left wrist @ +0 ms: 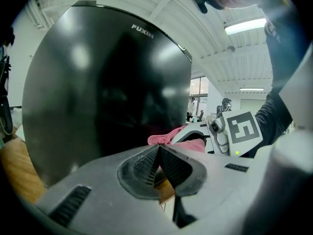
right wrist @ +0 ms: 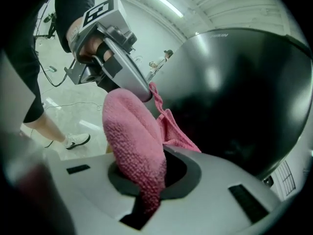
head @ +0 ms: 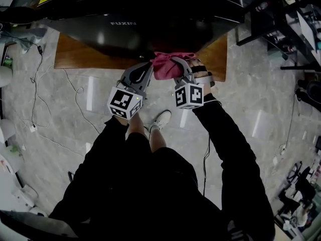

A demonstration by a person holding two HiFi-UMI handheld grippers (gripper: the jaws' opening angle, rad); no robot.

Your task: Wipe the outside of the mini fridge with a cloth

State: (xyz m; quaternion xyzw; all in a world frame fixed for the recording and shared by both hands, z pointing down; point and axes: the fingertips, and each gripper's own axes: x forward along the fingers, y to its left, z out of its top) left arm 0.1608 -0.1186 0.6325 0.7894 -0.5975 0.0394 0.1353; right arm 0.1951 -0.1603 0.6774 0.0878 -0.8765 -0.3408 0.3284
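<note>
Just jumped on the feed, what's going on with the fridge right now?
A person is working at the black mini fridge with a tool in each hand. The right tool is clamped on a pink cloth, which is held bunched up against the fridge's glossy face. The left tool is shut with nothing in it, its tip close beside the cloth. The fridge stands on a wooden board.

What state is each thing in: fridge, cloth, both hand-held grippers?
mini fridge: door shut, upright on the wooden board
cloth: bunched, clamped, up against the fridge front
left hand-held gripper: jaws together, nothing between them
right hand-held gripper: jaws closed on the cloth
</note>
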